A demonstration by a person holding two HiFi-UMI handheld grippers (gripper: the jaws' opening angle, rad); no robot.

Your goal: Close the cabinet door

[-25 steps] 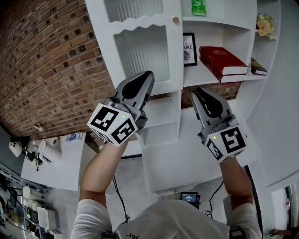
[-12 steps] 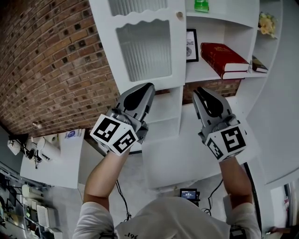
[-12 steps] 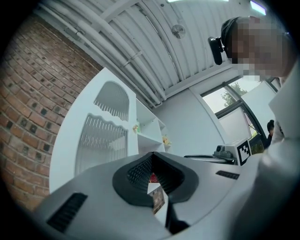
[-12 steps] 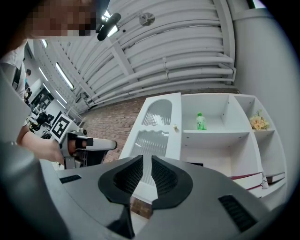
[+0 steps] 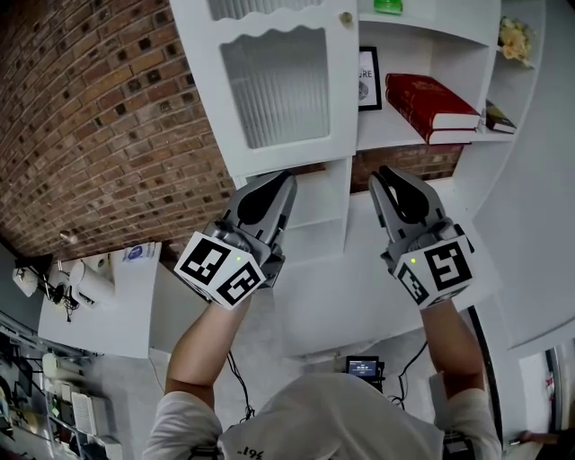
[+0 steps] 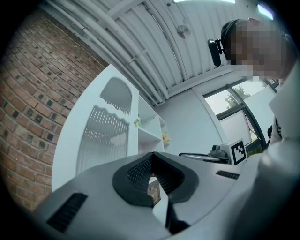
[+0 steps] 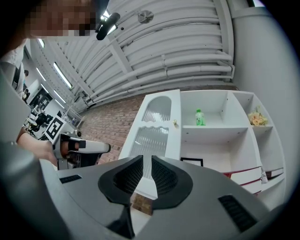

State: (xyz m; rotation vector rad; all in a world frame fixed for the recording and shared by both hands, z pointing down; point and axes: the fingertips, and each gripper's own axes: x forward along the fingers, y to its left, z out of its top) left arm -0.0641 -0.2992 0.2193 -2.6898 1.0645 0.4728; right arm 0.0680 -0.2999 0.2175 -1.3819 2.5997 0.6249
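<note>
The white cabinet door (image 5: 287, 85) with ribbed panes stands open, swung out to the left of the shelves; its small knob (image 5: 345, 17) is at the top right corner. My left gripper (image 5: 286, 178) is shut on nothing, its tips just below the door's bottom edge. To its right, my right gripper (image 5: 384, 175) is also shut and holds nothing, pointing at the lower shelf. In the left gripper view the door (image 6: 110, 136) rises beyond the closed left gripper (image 6: 151, 157). In the right gripper view the door (image 7: 157, 131) and knob (image 7: 175, 123) show past the right gripper (image 7: 145, 161).
Inside the cabinet are a green bottle (image 5: 388, 6), a framed picture (image 5: 367, 79), a red book (image 5: 431, 103) and flowers (image 5: 510, 45). A brick wall (image 5: 108, 135) lies behind the door on the left. A white table (image 5: 99, 305) with small items stands at the lower left.
Both grippers have sunk a little in the head view, and the door's lower edge has come down to just above the left tips. Both stayed shut.
</note>
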